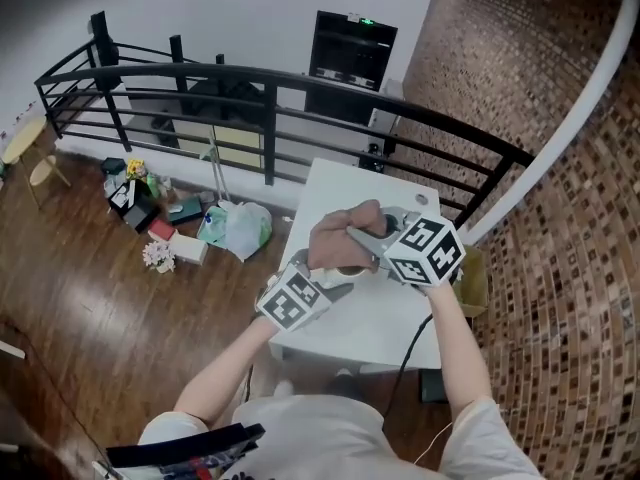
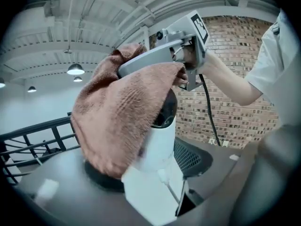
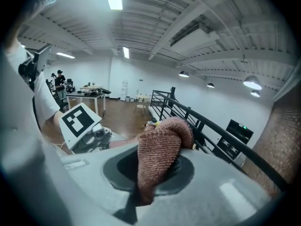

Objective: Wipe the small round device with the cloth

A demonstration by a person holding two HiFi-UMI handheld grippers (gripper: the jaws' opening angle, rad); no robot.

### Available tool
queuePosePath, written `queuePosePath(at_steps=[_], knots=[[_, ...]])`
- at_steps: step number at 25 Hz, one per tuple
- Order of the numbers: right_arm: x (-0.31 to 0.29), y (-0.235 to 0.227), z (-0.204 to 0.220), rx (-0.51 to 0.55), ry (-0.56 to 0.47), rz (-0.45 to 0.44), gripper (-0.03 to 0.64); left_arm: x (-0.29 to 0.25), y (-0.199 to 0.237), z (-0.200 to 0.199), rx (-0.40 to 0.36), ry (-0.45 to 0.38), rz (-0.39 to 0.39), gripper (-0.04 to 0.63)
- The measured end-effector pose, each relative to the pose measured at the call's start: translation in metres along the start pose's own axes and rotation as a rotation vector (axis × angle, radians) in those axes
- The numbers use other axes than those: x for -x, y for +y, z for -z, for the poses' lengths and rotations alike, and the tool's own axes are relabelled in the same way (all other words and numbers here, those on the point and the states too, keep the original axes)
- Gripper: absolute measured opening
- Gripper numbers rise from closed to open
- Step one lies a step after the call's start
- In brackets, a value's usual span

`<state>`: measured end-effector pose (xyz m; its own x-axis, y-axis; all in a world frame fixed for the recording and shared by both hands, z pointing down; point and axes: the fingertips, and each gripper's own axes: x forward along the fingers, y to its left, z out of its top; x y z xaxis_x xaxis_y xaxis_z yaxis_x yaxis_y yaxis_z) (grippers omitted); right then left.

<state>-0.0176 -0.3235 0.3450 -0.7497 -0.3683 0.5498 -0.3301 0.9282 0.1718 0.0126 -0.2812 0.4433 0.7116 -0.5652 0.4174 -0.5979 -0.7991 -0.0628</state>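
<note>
Pinkish-brown terry cloth (image 2: 110,121) draped over white device (image 2: 160,147) with black round top

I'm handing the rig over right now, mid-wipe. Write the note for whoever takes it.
Left gripper: shut on the small round device, held up above the white table.
Right gripper: shut on the brown cloth, which is draped over the device's dark top.
Done: both things are in hand, cloth on device.
Left: rub the cloth round the device. How much is already wiped cannot be told.

Three cameras, one cloth (image 1: 345,233)
My head view looks steeply down; both gripper views face it close, from opposite sides.
</note>
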Motion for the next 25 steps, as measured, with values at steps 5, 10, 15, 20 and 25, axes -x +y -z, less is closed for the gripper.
queuePosePath(at_steps=[5,10,15,20,25], knots=[[-0.005,-0.021,0.016,-0.083,0.008,0.044,0.026,0.002,0.003,0.010,0.049,-0.011,0.016,0.341],[0.033,0.019,-0.043,-0.048,-0.201,-0.126,0.026,0.001,0.016,0.005,0.131,-0.034,0.030,0.341],[0.008,0.087,-0.024,0.116,-0.021,-0.304,0.026,0.000,0.029,-0.005,0.164,-0.059,0.020,0.341],[-0.004,0.055,-0.006,0.134,0.032,-0.166,0.025,-0.001,0.030,-0.009,0.184,-0.065,0.033,0.341],[-0.004,0.016,-0.016,0.084,-0.027,-0.067,0.025,-0.003,0.022,-0.003,0.144,-0.040,0.041,0.341]])
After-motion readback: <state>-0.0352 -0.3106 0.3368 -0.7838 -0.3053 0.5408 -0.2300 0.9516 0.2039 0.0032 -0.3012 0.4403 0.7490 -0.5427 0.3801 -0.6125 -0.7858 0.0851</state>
